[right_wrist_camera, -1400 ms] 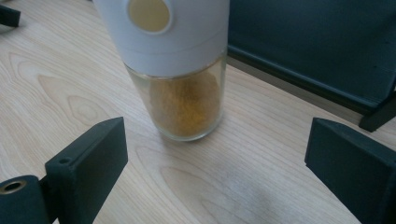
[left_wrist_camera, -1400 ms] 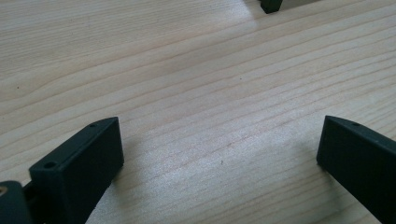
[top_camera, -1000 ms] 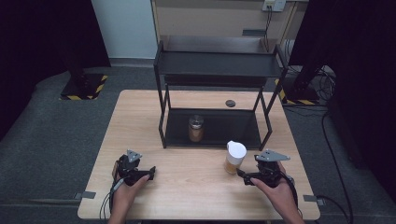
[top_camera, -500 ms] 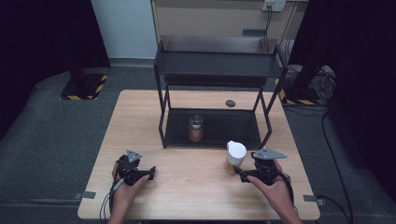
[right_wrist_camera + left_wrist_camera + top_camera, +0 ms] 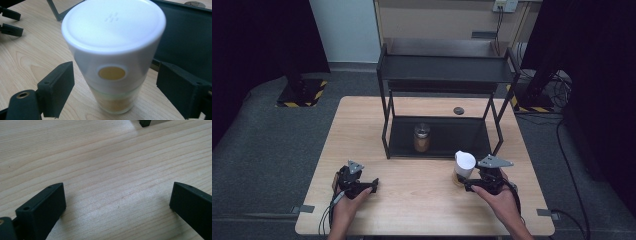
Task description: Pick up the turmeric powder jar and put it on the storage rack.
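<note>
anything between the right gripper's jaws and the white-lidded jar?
Nothing. In the right gripper view the open right gripper flanks the white-lidded jar, with bare table in the gaps.

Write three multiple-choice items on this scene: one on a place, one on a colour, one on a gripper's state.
1. The glass jar with a metal lid stands:
A. on the black metal rack's bottom shelf
B. on its top shelf
C. on the floor

2. The cap of the clear shaker bottle is:
A. red
B. white
C. green

3. The right gripper is:
A. shut on the bottle
B. open around the bottle
C. away from it

Key: 1 A, it stands low inside the rack; 2 B, white cap; 3 B, gaps on both sides.
</note>
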Action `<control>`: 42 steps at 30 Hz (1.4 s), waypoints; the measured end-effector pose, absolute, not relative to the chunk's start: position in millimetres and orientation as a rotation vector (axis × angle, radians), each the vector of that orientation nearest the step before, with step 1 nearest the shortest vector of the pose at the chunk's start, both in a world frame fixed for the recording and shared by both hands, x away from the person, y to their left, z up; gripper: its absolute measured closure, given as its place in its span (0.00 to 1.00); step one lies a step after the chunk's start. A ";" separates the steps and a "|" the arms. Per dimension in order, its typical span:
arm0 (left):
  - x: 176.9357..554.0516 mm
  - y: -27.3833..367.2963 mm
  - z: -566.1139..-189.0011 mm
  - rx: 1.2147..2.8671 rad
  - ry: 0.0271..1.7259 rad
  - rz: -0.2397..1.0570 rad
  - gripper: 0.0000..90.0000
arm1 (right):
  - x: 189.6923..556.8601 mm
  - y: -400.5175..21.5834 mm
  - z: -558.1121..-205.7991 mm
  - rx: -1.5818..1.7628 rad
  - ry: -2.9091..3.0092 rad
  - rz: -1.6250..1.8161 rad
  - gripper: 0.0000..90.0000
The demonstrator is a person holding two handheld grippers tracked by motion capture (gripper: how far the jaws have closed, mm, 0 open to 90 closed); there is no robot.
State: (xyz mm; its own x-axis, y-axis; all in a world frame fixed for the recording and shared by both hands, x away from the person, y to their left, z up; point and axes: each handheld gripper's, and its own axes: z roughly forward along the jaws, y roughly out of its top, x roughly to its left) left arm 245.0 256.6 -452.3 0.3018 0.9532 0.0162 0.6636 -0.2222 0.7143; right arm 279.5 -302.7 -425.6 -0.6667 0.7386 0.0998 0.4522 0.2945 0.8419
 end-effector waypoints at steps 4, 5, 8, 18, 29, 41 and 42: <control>245.0 256.6 -452.3 1.971 1.433 0.621 0.00 | 282.6 -298.1 -426.0 1.076 2.261 1.314 0.20; 245.0 256.6 -452.3 1.972 1.433 0.621 0.00 | 283.7 -296.5 -426.1 1.077 2.260 1.316 0.21; 245.0 256.6 -452.3 1.972 1.433 0.621 0.00 | 286.5 -292.7 -427.1 1.082 2.260 1.322 0.24; 245.2 256.5 -452.3 1.972 1.432 0.620 0.00 | 284.3 -281.6 -428.7 1.093 2.225 1.283 0.32; 245.2 256.5 -452.3 1.972 1.432 0.620 0.00 | 278.1 -275.7 -428.7 1.095 2.200 1.257 0.34; 245.2 256.5 -452.3 1.972 1.432 0.620 0.00 | 269.5 -271.7 -431.5 1.109 2.161 1.254 0.35; 245.2 256.5 -452.3 1.972 1.432 0.620 0.00 | 268.4 -271.3 -431.8 1.111 2.156 1.255 0.35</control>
